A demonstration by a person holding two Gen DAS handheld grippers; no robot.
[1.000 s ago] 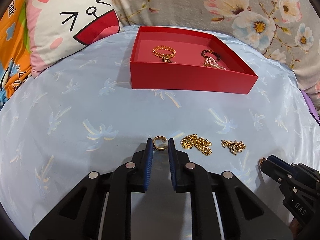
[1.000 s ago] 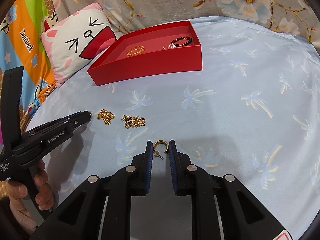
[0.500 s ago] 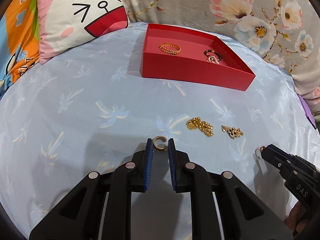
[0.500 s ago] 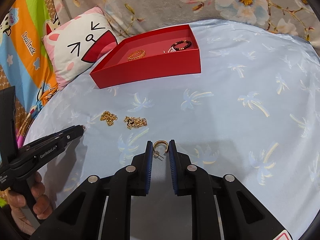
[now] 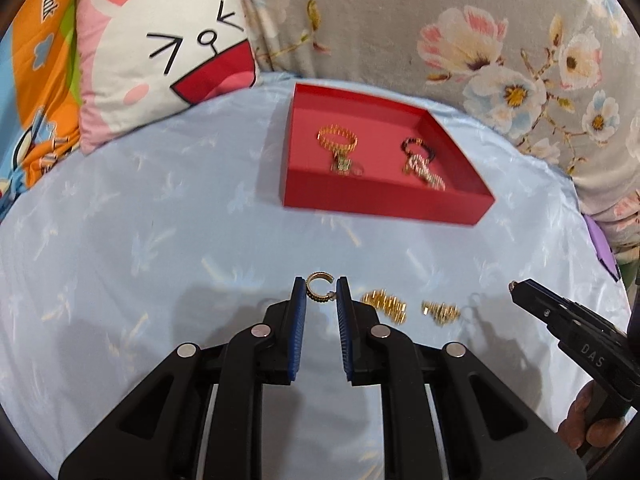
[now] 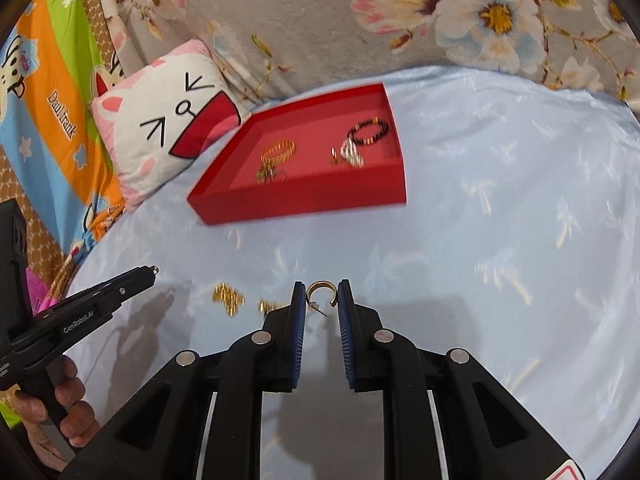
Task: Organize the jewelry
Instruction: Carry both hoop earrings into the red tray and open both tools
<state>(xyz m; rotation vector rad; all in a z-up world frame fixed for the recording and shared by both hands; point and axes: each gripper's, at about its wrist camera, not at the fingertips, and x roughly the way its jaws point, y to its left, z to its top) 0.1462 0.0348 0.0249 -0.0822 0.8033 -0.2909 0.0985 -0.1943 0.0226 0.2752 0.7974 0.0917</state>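
My left gripper (image 5: 320,290) is shut on a gold hoop earring (image 5: 319,289) and holds it above the blue sheet. My right gripper (image 6: 321,294) is shut on a second gold hoop earring (image 6: 320,290) with a post. A red tray (image 5: 384,202) (image 6: 304,204) lies ahead with a gold bracelet (image 5: 337,140) (image 6: 279,151) and a dark bead bracelet (image 5: 418,148) (image 6: 369,131) inside. Two gold chain pieces (image 5: 386,305) (image 5: 440,311) lie on the sheet between the grippers; they also show in the right wrist view (image 6: 228,298). The right gripper also shows in the left wrist view (image 5: 516,287), the left one in the right wrist view (image 6: 152,270).
A pink and white cat-face pillow (image 5: 160,52) (image 6: 160,120) rests behind the tray on the left. A grey floral blanket (image 5: 480,40) runs along the back. A colourful cartoon cover (image 6: 52,92) lies at the far left.
Both grippers have lifted off the sheet with their earrings and moved towards the red tray, which now looks nearer and more from above. The chain pieces stayed on the sheet.
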